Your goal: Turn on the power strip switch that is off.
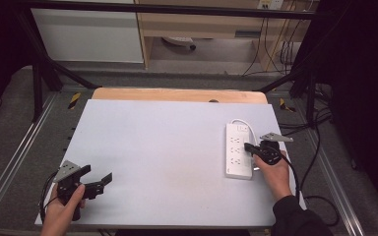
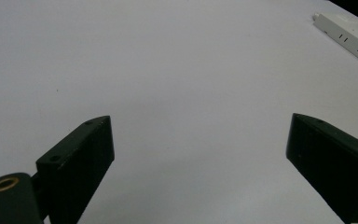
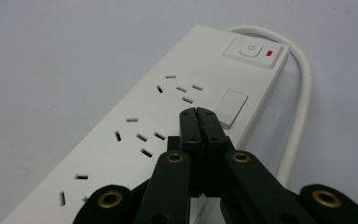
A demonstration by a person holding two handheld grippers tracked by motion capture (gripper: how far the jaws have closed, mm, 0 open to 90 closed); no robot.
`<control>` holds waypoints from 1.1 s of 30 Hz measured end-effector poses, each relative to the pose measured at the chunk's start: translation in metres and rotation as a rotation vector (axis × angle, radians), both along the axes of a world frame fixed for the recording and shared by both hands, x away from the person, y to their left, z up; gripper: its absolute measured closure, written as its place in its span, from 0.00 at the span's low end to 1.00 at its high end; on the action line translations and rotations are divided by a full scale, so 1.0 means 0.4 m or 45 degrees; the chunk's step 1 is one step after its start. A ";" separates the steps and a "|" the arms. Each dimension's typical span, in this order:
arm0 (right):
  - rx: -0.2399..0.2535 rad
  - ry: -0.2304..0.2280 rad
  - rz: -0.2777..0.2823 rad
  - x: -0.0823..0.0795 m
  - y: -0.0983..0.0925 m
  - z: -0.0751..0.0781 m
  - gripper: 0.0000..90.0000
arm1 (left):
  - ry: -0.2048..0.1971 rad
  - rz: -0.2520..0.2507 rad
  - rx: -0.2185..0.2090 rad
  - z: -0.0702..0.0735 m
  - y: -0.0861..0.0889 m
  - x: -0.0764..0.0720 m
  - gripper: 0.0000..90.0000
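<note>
A white power strip (image 1: 234,142) lies along the right side of the white table top (image 1: 167,147). Its sockets face up, and its white cable (image 1: 241,121) loops at the far end. My right gripper (image 1: 248,146) is over the strip's middle from the right side, shut with nothing between the jaws. In the right gripper view its tip (image 3: 199,112) hovers over the power strip (image 3: 135,107), near a small white panel (image 3: 230,107) and below the switch (image 3: 254,50) with a red mark. My left gripper (image 1: 97,174) stands open at the near left over bare table, empty (image 2: 200,126).
A wooden edge (image 1: 177,94) runs along the table's far side. Black frame posts (image 1: 39,83) stand at the corners, and dark cables (image 1: 315,162) trail off the right side. The power strip's end (image 2: 349,37) sits at the top right of the left gripper view.
</note>
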State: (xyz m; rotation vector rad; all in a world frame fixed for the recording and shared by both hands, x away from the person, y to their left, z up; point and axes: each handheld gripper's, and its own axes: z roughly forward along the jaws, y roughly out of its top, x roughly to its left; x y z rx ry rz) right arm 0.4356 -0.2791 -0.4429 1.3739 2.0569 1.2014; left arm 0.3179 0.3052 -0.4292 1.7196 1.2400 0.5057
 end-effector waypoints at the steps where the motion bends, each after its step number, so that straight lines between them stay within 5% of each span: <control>1: 0.005 0.004 -0.002 0.000 0.000 0.000 1.00 | 0.000 0.000 0.000 0.000 0.000 0.000 0.08; 33: 0.030 0.023 -0.022 0.005 -0.002 -0.002 1.00 | 0.003 -0.005 0.005 -0.001 -0.001 0.000 0.08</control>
